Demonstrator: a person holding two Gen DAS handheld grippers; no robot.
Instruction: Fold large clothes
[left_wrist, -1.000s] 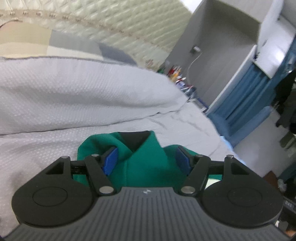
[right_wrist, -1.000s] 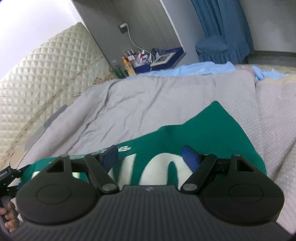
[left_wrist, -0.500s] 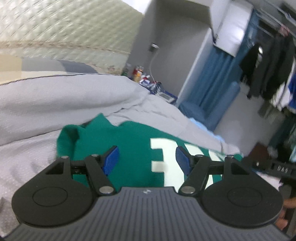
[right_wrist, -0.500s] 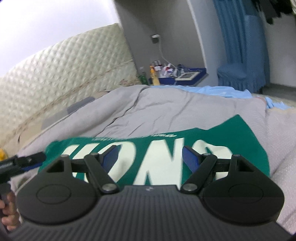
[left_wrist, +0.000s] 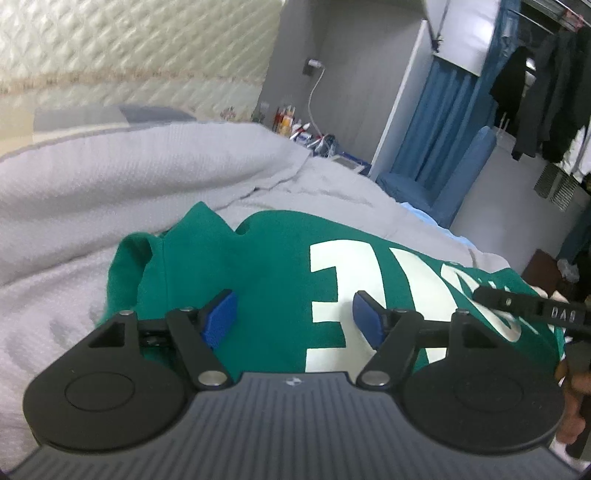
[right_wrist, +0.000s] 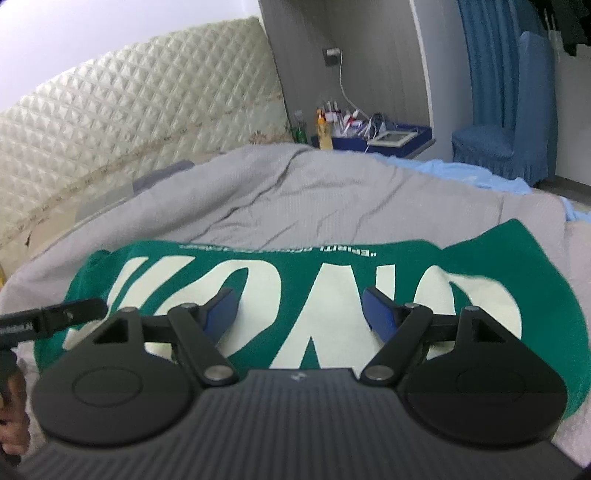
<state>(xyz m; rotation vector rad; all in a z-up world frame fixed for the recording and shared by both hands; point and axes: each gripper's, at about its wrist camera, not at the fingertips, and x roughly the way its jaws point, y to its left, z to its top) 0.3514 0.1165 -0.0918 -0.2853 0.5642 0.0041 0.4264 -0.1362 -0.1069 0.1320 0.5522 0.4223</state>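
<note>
Grey textured bedspread (right_wrist: 314, 192), creased, covering the bed; a raised fold of it (left_wrist: 110, 177) fills the left of the left wrist view. Cream quilted headboard (right_wrist: 129, 110) behind the bed. Grey wall recess with a socket and a white cable (right_wrist: 341, 81) hanging down. Below it, a blue bedside surface (right_wrist: 402, 138) crowded with small bottles and what may be a tablet; detail is too blurred to tell. Blue covered chair (right_wrist: 517, 140) before blue curtains (left_wrist: 447, 122). Dark garments (left_wrist: 546, 92) hanging on a rail at far right. Pale blue cloth (right_wrist: 476, 177) at the bed's far edge.
</note>
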